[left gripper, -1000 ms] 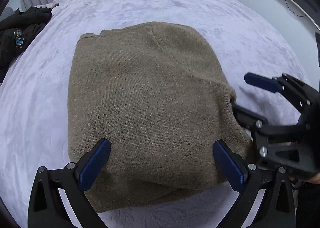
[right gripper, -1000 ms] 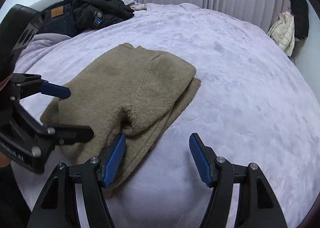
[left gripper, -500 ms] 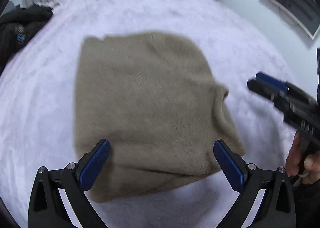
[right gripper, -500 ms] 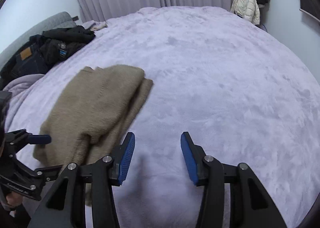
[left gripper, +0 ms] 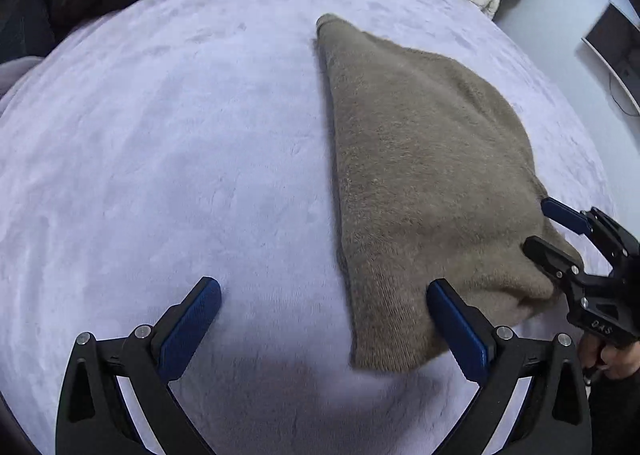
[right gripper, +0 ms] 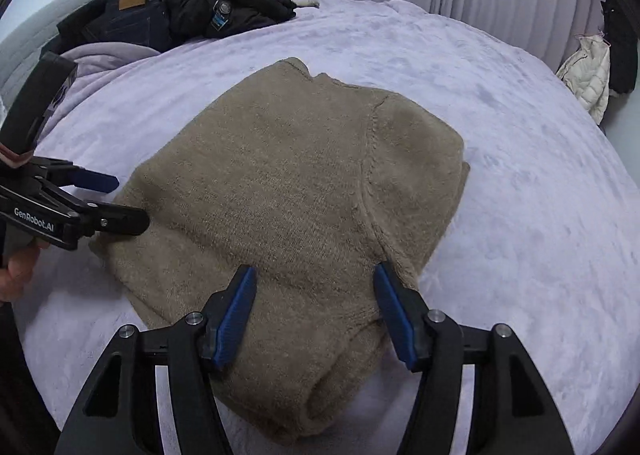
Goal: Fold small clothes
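Note:
A folded olive-brown knit sweater [left gripper: 420,175] lies flat on the lilac bed; it also shows in the right wrist view [right gripper: 304,191]. My left gripper [left gripper: 324,319] is open and empty at the sweater's left edge, one finger over bare blanket, the other over its near corner. It appears in the right wrist view [right gripper: 120,199] at the sweater's left side. My right gripper [right gripper: 316,307] is open and empty, hovering over the sweater's near edge. It shows in the left wrist view [left gripper: 548,227] at the sweater's right corner.
The lilac plush blanket [left gripper: 160,155] covers the whole bed. A pile of black jackets and dark jeans [right gripper: 192,11] lies at the far left. A white puffer jacket [right gripper: 588,75] hangs at the far right. Curtains close the back.
My left gripper has shifted left, off the sweater's middle to its left edge. My right gripper swung away over the bare blanket, then came back over the sweater's near edge. Both stayed open.

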A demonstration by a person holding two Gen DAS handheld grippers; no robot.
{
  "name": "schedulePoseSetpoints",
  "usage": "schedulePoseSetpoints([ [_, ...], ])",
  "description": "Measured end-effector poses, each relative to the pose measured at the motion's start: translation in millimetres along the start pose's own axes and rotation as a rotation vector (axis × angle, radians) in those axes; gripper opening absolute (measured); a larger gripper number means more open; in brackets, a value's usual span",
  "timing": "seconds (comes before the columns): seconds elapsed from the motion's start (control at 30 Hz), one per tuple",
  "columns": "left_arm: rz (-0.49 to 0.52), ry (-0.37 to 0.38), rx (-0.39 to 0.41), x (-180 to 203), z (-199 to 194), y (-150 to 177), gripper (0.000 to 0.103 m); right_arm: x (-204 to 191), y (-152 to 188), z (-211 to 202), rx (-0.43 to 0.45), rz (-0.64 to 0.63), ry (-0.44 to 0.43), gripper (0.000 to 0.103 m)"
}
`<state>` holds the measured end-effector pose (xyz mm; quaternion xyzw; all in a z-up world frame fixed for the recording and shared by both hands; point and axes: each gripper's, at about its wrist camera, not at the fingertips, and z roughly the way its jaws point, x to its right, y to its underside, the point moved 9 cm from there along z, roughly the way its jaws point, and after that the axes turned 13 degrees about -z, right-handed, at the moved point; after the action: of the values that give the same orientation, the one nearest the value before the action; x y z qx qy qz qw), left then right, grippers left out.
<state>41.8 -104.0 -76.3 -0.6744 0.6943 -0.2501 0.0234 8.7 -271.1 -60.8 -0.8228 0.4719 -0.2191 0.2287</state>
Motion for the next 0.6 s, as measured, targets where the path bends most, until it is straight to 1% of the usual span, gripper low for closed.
schedulePoseSetpoints([
  [0.07, 0.107, -0.01, 0.039, 9.9, -12.7, 9.8, 0.103, -0.8, 0.1, -5.8, -0.017, -0.024, 0.018, 0.065],
  [0.1, 0.172, -0.036, 0.058, 16.0, -15.8, 16.2, 0.103, -2.1, 0.3, -4.0, -0.029, -0.039, 0.03, 0.065],
  [0.17, 0.269, -0.121, 0.103, 23.5, -12.2, 22.6, 0.103, -2.0, -1.0, -1.8, -0.038, -0.039, 0.032, 0.066],
  [0.2, 0.302, -0.16, 0.108, 25.7, -5.8, 26.5, 0.103, -0.2, -1.4, -2.6, -0.035, -0.024, 0.024, 0.067],
  [0.27, 0.335, -0.18, 0.1, 27.2, 3.8, 27.4, 0.103, 4.2, -3.4, -4.4, -0.033, 0.022, -0.002, 0.067],
  [0.3, 0.335, -0.196, 0.119, 26.0, 4.8, 23.8, 0.103, 6.2, -4.9, -3.2, -0.031, 0.041, -0.015, 0.067],
  [0.33, 0.316, -0.211, 0.139, 19.5, 3.1, 18.6, 0.103, 8.0, -5.0, -4.4, -0.03, 0.058, -0.029, 0.067],
  [0.37, 0.27, -0.208, 0.15, 11.4, 1.5, 10.7, 0.103, 9.0, -4.3, -5.7, -0.033, 0.068, -0.039, 0.067],
  [0.47, 0.117, -0.123, 0.103, -12.1, 0.8, -2.0, 0.103, 8.0, -3.4, -7.8, -0.047, 0.054, -0.037, 0.067],
  [0.53, 0.052, -0.087, 0.09, -19.4, 1.2, 3.2, 0.103, 5.8, -4.8, -7.9, -0.054, 0.039, -0.03, 0.067],
  [0.6, -0.03, -0.024, 0.069, -25.6, -1.0, 7.1, 0.103, 3.2, -5.4, -7.4, -0.065, 0.023, -0.011, 0.067],
])
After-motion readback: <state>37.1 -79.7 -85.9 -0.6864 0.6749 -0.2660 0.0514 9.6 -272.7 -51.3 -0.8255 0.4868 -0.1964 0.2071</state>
